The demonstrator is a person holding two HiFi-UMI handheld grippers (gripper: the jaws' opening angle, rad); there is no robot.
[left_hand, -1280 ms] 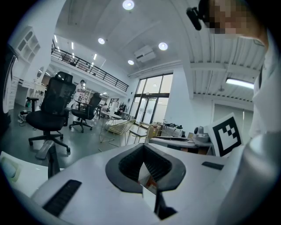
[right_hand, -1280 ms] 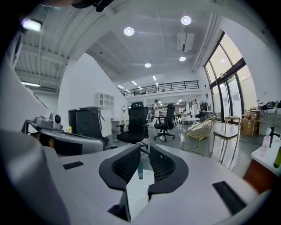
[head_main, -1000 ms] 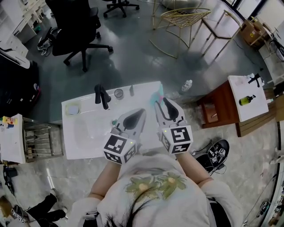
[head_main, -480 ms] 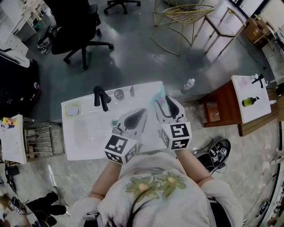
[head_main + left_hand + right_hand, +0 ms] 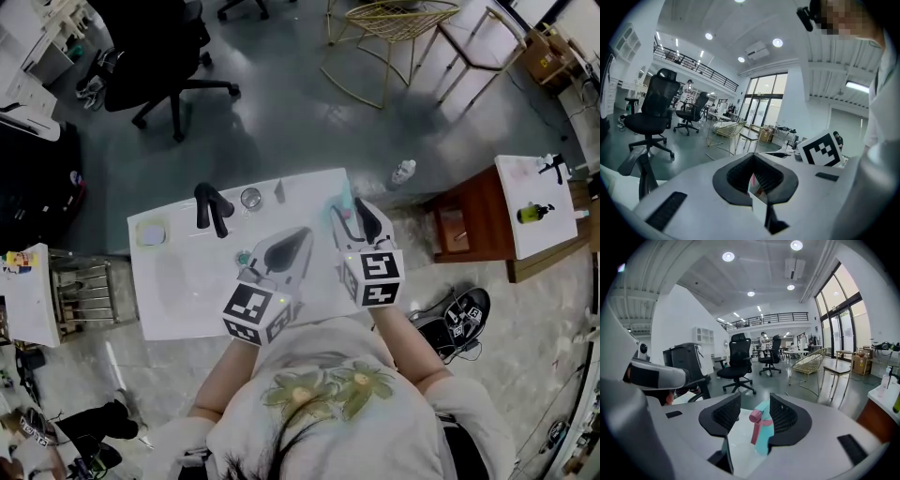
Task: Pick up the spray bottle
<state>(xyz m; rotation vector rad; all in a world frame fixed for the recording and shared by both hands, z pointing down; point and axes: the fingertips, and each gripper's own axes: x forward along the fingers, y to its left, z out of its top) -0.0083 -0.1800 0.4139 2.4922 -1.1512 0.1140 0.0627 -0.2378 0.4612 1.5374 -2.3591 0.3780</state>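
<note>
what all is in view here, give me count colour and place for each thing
sink counter: 1, white, in front of the person
faucet: 1, black, back of the counter
spray bottle: 1, teal with pink trigger, counter's back right corner
small cup: 1, greyish, right of the faucet
office chairs: 2, black, floor beyond the counter
wire chair: 1, gold, floor beyond the counter
plastic bottle: 1, clear, floor right of the counter
side table: 1, brown, right of the counter
shoes: 1 pair, black and white, floor at right
left tongs: 1, white, tips together, over the counter
right tongs: 1, white, jaws opening, spray bottle in the gap, not gripped
</note>
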